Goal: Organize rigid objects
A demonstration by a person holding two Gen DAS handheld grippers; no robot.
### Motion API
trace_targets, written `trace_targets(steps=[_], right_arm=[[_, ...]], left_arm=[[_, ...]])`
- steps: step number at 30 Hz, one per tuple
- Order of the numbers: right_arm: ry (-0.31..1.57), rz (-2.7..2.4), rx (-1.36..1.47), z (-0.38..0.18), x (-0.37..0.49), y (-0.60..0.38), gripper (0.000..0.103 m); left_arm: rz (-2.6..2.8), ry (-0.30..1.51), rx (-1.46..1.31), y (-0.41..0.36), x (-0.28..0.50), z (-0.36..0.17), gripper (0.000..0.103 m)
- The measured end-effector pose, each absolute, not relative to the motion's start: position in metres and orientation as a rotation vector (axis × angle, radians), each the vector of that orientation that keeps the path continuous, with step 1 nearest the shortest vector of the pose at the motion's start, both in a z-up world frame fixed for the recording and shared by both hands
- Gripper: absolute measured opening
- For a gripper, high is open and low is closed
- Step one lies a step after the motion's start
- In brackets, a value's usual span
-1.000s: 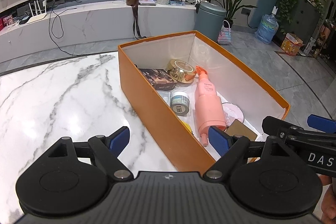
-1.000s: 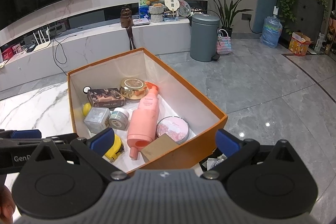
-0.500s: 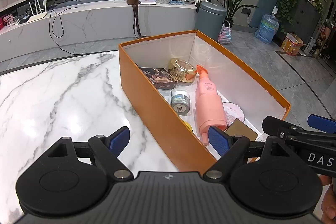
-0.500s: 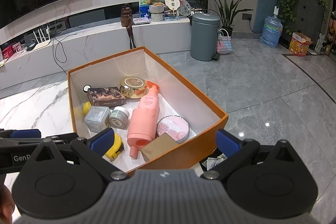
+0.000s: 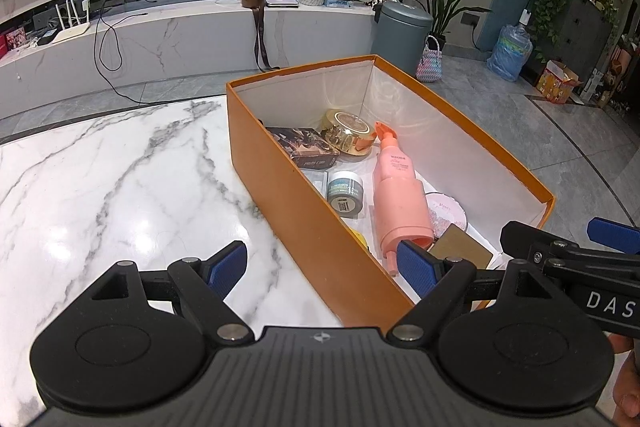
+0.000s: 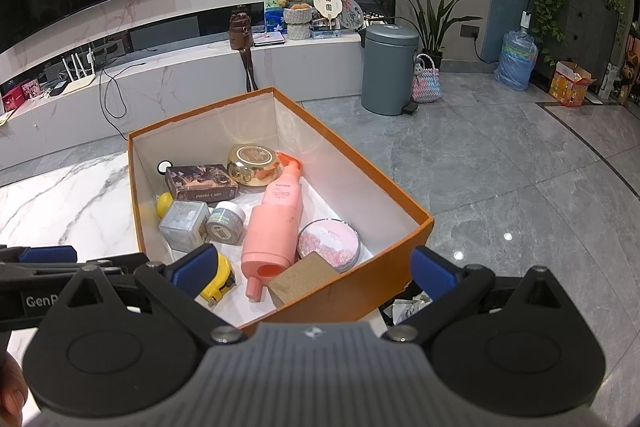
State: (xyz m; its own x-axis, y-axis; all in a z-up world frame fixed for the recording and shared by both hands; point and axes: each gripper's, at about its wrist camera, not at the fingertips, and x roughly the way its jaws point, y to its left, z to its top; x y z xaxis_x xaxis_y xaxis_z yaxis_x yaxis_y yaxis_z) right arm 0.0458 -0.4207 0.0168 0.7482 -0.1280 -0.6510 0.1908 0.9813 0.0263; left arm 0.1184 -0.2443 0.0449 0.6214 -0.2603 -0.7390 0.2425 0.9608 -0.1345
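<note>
An orange box (image 5: pixel 280 163) (image 6: pixel 360 291) stands on the white marble table (image 5: pixel 100 187). Inside lie a pink pump bottle (image 5: pixel 400 199) (image 6: pixel 276 223), a gold tin (image 5: pixel 347 131) (image 6: pixel 253 163), a dark card box (image 5: pixel 306 147) (image 6: pixel 202 183), a grey jar (image 5: pixel 346 193) (image 6: pixel 227 221), a clear cube (image 6: pixel 184 230), a yellow tape measure (image 6: pixel 218 279), a pink round compact (image 6: pixel 329 239) and a brown block (image 6: pixel 302 279). My left gripper (image 5: pixel 322 265) hangs open over the box's near left wall, holding nothing. My right gripper (image 6: pixel 312 269) hovers open and bare above the box's near end.
The table (image 6: pixel 60 195) ends just right of the box, with grey tiled floor (image 6: pixel 500 187) beyond. A grey bin (image 6: pixel 389 69) and a low marble shelf (image 5: pixel 160 35) with clutter stand further back. Marble surface spreads left of the box.
Both grippers have drifted back and up very slightly, so the box sits a little further off. Nothing was taken hold of or let go.
</note>
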Motion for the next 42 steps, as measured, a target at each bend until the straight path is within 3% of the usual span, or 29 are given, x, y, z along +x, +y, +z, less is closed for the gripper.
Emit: trace_targets(steps=[42], right_arm=[[0.705,-0.178,0.091,0.0175,0.0441,-0.4226,0.100]], left_arm=[[-0.289,0.844,-0.017,-0.2423,0.1185,0.0460,0.099]])
